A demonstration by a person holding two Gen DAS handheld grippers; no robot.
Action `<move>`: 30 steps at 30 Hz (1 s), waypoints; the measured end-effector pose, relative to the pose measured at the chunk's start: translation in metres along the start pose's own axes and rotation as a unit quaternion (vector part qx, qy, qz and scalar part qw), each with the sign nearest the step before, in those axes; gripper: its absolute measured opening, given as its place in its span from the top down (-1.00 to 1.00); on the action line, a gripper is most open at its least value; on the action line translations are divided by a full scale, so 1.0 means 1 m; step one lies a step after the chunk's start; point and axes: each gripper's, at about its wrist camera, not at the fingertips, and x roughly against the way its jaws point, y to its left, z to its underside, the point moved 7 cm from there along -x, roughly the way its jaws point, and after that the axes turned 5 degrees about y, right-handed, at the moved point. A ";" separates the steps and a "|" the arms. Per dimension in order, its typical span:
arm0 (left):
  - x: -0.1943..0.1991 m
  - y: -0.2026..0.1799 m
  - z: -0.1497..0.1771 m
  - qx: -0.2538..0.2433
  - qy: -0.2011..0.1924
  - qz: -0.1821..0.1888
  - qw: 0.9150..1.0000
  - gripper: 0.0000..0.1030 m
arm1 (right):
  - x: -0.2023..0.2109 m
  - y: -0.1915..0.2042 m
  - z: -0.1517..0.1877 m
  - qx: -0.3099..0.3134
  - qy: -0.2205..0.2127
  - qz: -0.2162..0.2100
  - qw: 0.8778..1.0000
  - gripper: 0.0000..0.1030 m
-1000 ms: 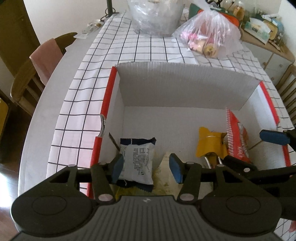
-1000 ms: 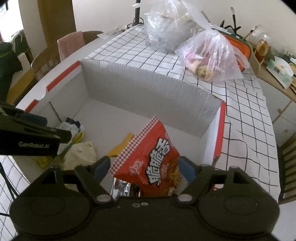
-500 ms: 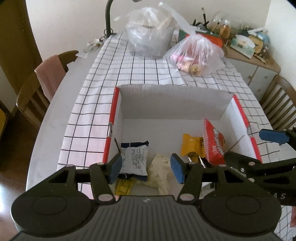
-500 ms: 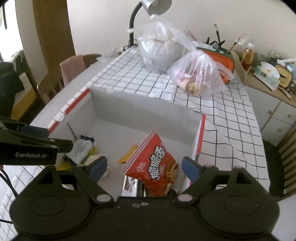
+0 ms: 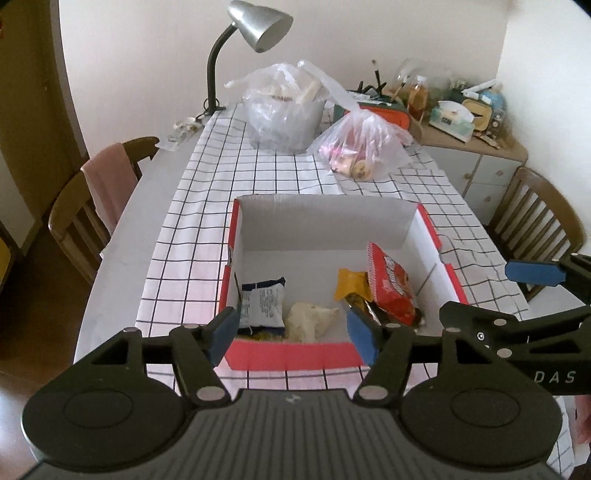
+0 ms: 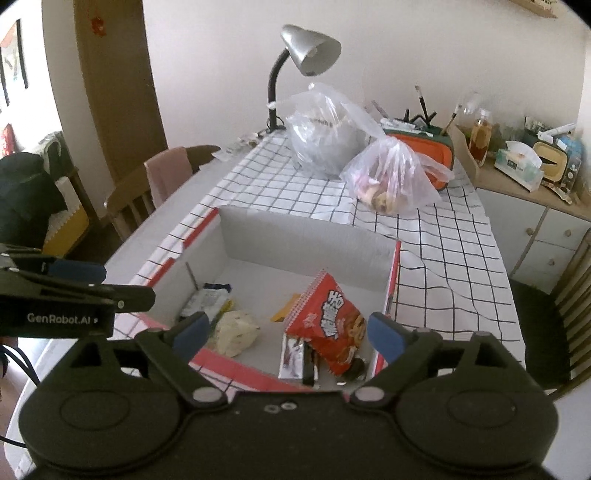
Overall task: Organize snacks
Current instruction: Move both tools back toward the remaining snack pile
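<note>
A white cardboard box with red rims (image 5: 295, 355) (image 6: 392, 280) stands on the checked tablecloth. Inside lie a red chip bag (image 5: 391, 288) (image 6: 328, 321), a yellow packet (image 5: 349, 282), a blue-and-white packet (image 5: 262, 302) (image 6: 205, 297), a pale crumpled wrapper (image 5: 308, 319) (image 6: 236, 332) and dark bars (image 6: 295, 356). My left gripper (image 5: 291, 330) is open and empty above the box's near edge. My right gripper (image 6: 286, 332) is open and empty above the box's near right corner. Each gripper shows at the edge of the other's view.
Two clear plastic bags of food (image 5: 284, 110) (image 5: 364, 149) and a grey desk lamp (image 5: 258, 26) stand at the table's far end. Wooden chairs stand left (image 5: 85, 206) and right (image 5: 535, 218). A cluttered sideboard (image 5: 476, 147) is at the back right.
Both grippers have drawn back and up out of the box, still open. The red chip bag stays leaning inside the box's right part.
</note>
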 end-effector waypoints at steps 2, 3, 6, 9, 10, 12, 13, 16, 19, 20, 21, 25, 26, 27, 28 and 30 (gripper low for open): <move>0.009 -0.001 0.006 -0.002 -0.003 0.003 1.000 -0.28 | 0.010 0.004 0.005 0.002 -0.004 -0.003 1.000 -0.80; 0.013 -0.001 0.008 -0.003 -0.005 0.004 1.000 -0.28 | 0.015 0.006 0.008 0.003 -0.005 -0.005 1.000 -0.81; 0.026 -0.001 0.018 -0.003 -0.013 0.011 1.000 -0.35 | 0.028 0.011 0.016 0.002 -0.014 -0.009 1.000 -0.97; 0.035 -0.002 0.028 -0.005 -0.017 0.016 1.000 -0.40 | 0.038 0.015 0.025 -0.001 -0.015 -0.016 1.000 -0.98; 0.037 -0.002 0.031 -0.004 -0.017 0.019 1.000 -0.40 | 0.041 0.017 0.029 -0.002 -0.015 -0.018 1.000 -0.98; 0.042 -0.002 0.039 -0.006 -0.016 0.023 1.000 -0.41 | 0.047 0.021 0.035 -0.001 -0.014 -0.020 1.000 -0.98; 0.043 -0.002 0.042 -0.007 -0.017 0.022 1.000 -0.41 | 0.049 0.023 0.038 0.000 -0.014 -0.021 1.000 -0.99; 0.048 -0.002 0.053 -0.009 -0.017 0.024 1.000 -0.41 | 0.055 0.027 0.047 -0.003 -0.013 -0.025 1.000 -0.99; 0.051 -0.001 0.066 -0.010 -0.014 0.027 0.999 -0.42 | 0.058 0.031 0.058 -0.010 -0.007 -0.030 0.999 -0.99; 0.051 -0.001 0.071 -0.009 -0.010 0.029 0.999 -0.42 | 0.058 0.032 0.063 -0.012 -0.004 -0.031 0.999 -0.99; 0.051 0.000 0.076 -0.008 -0.006 0.031 0.999 -0.42 | 0.058 0.032 0.067 -0.014 -0.002 -0.032 0.999 -0.99; 0.047 0.003 0.094 -0.005 0.011 0.035 0.999 -0.43 | 0.054 0.032 0.084 -0.025 0.014 -0.034 0.999 -0.99; 0.045 0.003 0.098 -0.005 0.015 0.035 0.999 -0.43 | 0.052 0.031 0.088 -0.030 0.019 -0.033 0.999 -0.99; 0.044 0.004 0.101 -0.004 0.019 0.036 0.999 -0.43 | 0.050 0.031 0.091 -0.033 0.023 -0.032 0.999 -0.99; 0.042 0.004 0.105 -0.004 0.022 0.036 0.999 -0.43 | 0.048 0.031 0.096 -0.036 0.028 -0.031 0.998 -0.99; 0.038 0.004 0.112 -0.006 0.029 0.037 0.999 -0.43 | 0.045 0.030 0.104 -0.042 0.037 -0.029 0.998 -0.99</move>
